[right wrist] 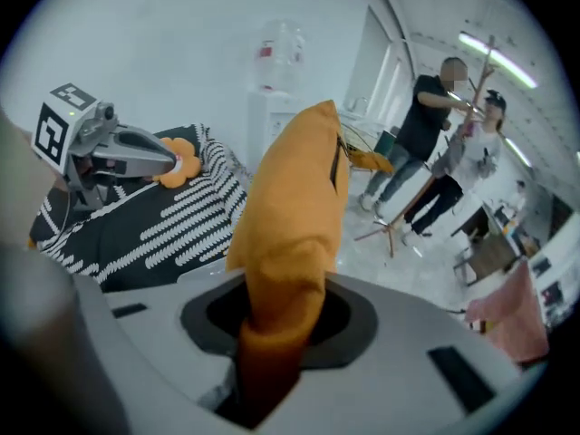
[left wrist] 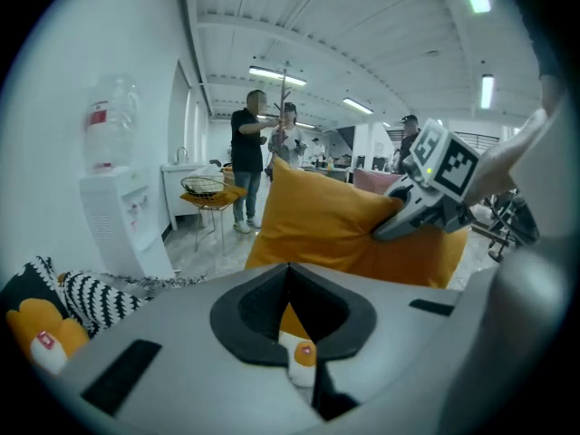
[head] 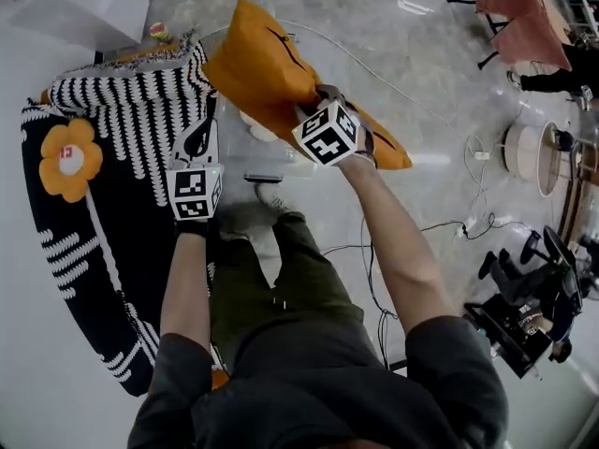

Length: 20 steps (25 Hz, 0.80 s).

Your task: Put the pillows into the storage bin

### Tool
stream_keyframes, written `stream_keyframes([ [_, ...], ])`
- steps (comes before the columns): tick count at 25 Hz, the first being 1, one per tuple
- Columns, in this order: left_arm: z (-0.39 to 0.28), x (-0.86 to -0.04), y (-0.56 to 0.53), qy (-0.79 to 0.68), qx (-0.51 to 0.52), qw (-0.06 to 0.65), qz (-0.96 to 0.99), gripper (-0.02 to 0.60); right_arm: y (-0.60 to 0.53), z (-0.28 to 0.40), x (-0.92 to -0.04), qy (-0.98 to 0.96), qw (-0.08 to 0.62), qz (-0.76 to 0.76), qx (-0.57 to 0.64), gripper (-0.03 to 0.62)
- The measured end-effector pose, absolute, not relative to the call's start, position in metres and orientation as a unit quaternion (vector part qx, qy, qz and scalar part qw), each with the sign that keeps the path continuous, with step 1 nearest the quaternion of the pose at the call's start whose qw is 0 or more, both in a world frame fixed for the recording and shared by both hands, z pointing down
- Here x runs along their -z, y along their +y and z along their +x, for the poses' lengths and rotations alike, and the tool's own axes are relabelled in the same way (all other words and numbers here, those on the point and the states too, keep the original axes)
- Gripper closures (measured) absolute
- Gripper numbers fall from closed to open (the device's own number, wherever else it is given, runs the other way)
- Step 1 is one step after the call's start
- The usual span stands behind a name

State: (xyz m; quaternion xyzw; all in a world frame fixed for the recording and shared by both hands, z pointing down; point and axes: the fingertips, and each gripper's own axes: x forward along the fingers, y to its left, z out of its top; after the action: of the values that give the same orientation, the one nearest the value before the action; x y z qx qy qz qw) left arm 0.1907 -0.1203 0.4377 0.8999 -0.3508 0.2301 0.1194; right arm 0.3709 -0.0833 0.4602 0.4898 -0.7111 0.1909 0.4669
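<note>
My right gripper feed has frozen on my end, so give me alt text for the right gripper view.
The right gripper is clamped on an orange pillow that stands up from between its jaws. At left, the left gripper shows in front of a black-and-white striped textile. Two people stand in the background at right.

A glossy grey floor (head: 393, 73) was seen, with light reflected on it and black cables (head: 374, 288) trailed across it towards a white power strip (head: 465, 228). A water dispenser (left wrist: 122, 225), topped with a clear bottle (left wrist: 113, 125), was set against a white wall (left wrist: 100, 53). Near it a wire basket (left wrist: 205, 187) was placed on an orange chair (left wrist: 217, 201). Two people (left wrist: 246, 157) were seen further back, under a white ribbed ceiling (left wrist: 362, 34) lit by strip lights (left wrist: 276, 74). A pink cloth (head: 524, 12) was draped at the head view's upper right, and a white box (head: 84, 7) was placed at its upper left.
</note>
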Motion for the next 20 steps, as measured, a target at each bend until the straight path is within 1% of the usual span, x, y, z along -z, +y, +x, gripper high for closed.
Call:
stream_keyframes([
  [5, 0.214, -0.468, -0.106, -0.317, -0.252, 0.122, 0.906, 0.580, -0.064, 0.409, -0.508, -0.656, 0.435, 0.552, -0.275, 0.470],
  [11, 0.204, -0.497, -0.105, -0.312, -0.275, 0.132, 0.900, 0.580, -0.060, 0.419, -0.549, -0.622, 0.398, 0.583, -0.340, 0.468],
  [15, 0.194, -0.503, -0.109, -0.321, -0.283, 0.139, 0.893, 0.580, -0.060, 0.422, -0.564, -0.614, 0.391, 0.587, -0.354, 0.471],
  [16, 0.192, -0.504, -0.110, -0.322, -0.284, 0.140, 0.892, 0.580, -0.062, 0.422, -0.569, -0.612, 0.391, 0.586, -0.359, 0.463],
  [19, 0.186, -0.509, -0.113, -0.325, -0.286, 0.142, 0.890, 0.580, -0.061, 0.419, -0.587, -0.601, 0.398, 0.578, -0.382, 0.400],
  [20, 0.184, -0.511, -0.114, -0.325, -0.286, 0.143, 0.890, 0.580, -0.057, 0.418, -0.595, -0.596, 0.403, 0.574, -0.391, 0.391],
])
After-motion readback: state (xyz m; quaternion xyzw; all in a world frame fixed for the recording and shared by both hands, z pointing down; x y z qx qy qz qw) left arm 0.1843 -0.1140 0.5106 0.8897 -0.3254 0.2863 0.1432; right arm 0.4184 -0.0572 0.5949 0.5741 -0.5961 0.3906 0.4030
